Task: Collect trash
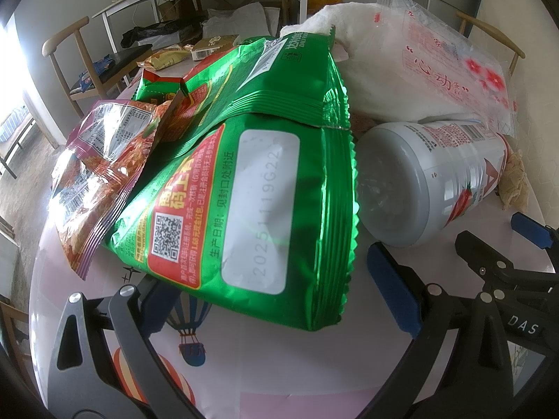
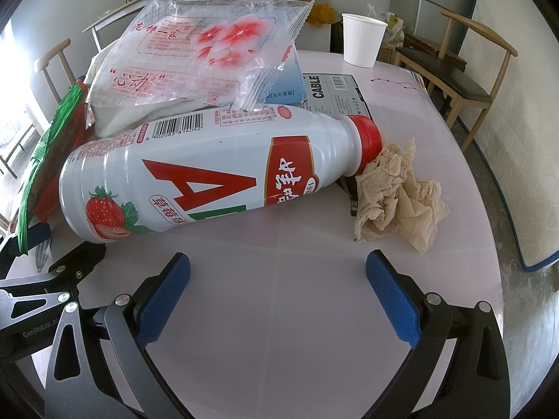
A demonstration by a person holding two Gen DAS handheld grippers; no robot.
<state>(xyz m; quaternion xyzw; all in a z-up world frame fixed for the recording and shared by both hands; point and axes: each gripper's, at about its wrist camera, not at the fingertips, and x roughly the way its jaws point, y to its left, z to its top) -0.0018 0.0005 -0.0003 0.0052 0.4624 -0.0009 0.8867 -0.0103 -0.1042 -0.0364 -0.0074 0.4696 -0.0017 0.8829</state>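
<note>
Jaws on both sides stand wide apart, gripping nothing: left gripper [image 1: 276, 300] straddles the green snack bag [image 1: 244, 188], right gripper [image 2: 276, 296] hovers over bare worktop [image 2: 279, 314] just short of the strawberry-drink bottle [image 2: 195, 174]. I judge collection barely started; everything's still out, w/ no bin in view. Bottle lies on its side, red cap on, crumpled tissue [image 2: 394, 192] touching the cap; clear wrapper [image 2: 195, 59] behind.

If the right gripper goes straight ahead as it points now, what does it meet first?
Probably the bottle lying on its side, near its neck; the right gripper is open, with bare table between. Depth is uncertain.
</note>
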